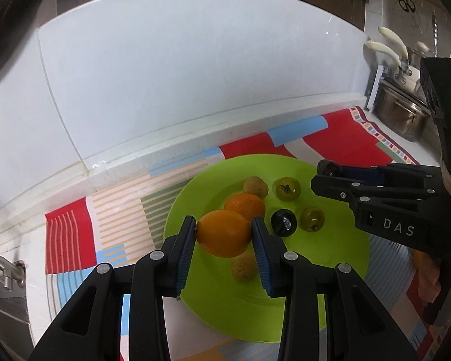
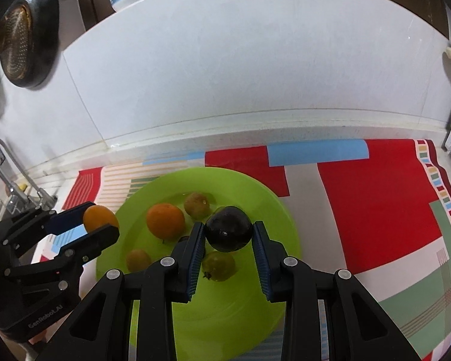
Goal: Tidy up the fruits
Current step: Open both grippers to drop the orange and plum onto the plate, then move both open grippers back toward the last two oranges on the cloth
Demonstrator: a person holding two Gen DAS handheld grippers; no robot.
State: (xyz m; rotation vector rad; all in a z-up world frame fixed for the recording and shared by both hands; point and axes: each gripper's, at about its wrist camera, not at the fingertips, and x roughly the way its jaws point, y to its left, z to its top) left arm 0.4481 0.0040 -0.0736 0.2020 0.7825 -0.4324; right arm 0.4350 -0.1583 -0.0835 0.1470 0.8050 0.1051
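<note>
Fruit fills both grippers above the round lime-green plastic plate [image 1: 339,258]: the left gripper [image 1: 223,234] has its blue-padded fingers [image 1: 185,249] clamped on a smooth oval orange fruit [image 1: 224,236], and the right gripper [image 2: 228,234] is clamped on a glossy, near-black round fruit [image 2: 229,232]. On the plate, which sits on a red, blue and green patterned mat [image 2: 381,210] beside a white tiled wall [image 1: 195,75], lie a round orange [image 2: 165,221], a second dark fruit [image 1: 283,222], yellow-green fruits [image 1: 286,189] and small tan ones [image 1: 255,186].

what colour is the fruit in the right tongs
Very dark, nearly black fruit in the right tongs; right wrist view shows it best.
</note>
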